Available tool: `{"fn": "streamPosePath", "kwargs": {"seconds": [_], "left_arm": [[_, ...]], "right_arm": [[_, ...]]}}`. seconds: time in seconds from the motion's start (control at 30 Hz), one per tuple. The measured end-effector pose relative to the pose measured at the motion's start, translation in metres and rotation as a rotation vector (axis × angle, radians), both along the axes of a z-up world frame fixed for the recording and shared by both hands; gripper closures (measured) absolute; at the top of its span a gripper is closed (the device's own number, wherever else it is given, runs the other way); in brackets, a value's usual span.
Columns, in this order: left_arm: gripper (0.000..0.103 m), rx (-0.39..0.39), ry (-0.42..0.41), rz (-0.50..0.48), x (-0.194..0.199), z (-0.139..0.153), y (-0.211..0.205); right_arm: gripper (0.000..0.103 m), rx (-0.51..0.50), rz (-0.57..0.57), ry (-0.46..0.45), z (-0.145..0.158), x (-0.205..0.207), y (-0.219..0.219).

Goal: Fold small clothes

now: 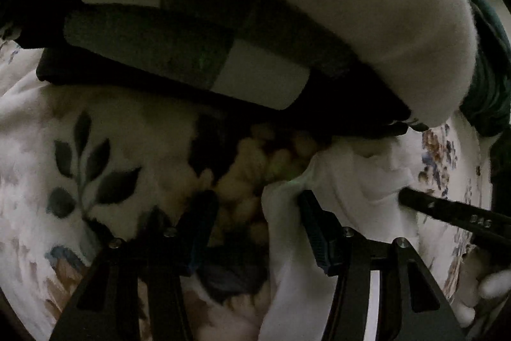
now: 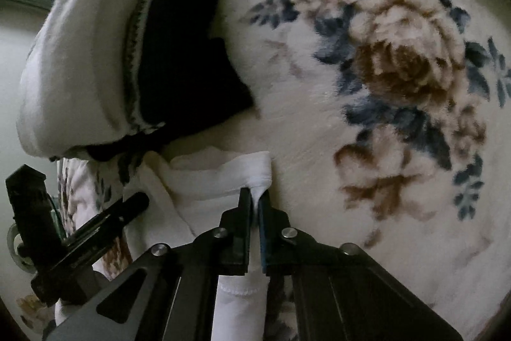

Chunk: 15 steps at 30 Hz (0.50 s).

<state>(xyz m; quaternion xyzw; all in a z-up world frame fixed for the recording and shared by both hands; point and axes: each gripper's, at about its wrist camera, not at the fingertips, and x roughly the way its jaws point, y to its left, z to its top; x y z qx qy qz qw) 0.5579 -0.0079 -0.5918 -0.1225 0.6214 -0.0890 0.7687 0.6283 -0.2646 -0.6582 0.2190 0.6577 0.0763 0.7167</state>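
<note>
Right gripper [image 2: 254, 197]: jaws nearly closed, pinching a fold of the white garment [image 2: 223, 178], which lies on the floral blanket [image 2: 319, 133] directly ahead and left of it. Left gripper [image 1: 258, 203]: jaws apart, white cloth draped against its right finger. Stacked clothes [image 2: 95, 53] lie beyond, upper left.

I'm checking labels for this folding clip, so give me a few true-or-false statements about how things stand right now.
1. The right gripper has its jaws shut on the white garment. True.
2. The left gripper is also clamped on cloth. False: its jaws stand open.
3. The surface is a plain grey blanket. False: the floral blanket is cream with flowers.
4. A stack of folded clothes lies beyond the white garment. True.
</note>
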Motion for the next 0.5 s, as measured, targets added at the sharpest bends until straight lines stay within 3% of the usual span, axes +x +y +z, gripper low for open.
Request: {"fn": "streamPosePath", "kwargs": {"seconds": [0.1,0.13,0.17,0.2,0.3,0.4,0.5], "left_arm": [[0.052,-0.057,-0.01,0.008,-0.015,0.019,0.012],[0.052,-0.084,-0.021,0.007,-0.025,0.027,0.017],[0.052,-0.106,-0.038,0.001,-0.04,0.039,0.024],[0.052,-0.123,-0.047,-0.008,-0.054,0.048,0.03],[0.052,-0.204,-0.057,-0.038,-0.114,0.082,0.051],[0.049,-0.26,-0.007,-0.061,-0.179,0.102,0.073],[0.048,-0.23,0.074,-0.077,-0.257,0.107,0.098]], "right_arm": [[0.091,0.038,-0.008,0.051,0.001,-0.005,-0.002],[0.079,0.055,-0.014,0.051,0.006,-0.013,-0.006],[0.062,0.074,-0.027,0.048,0.016,-0.026,-0.012],[0.056,0.087,-0.034,0.044,0.026,-0.042,-0.018],[0.054,0.12,-0.053,0.059,0.055,-0.102,-0.028],[0.052,0.102,-0.083,0.083,0.079,-0.179,-0.028],[0.052,0.067,-0.145,0.138,0.094,-0.27,-0.022]]}}
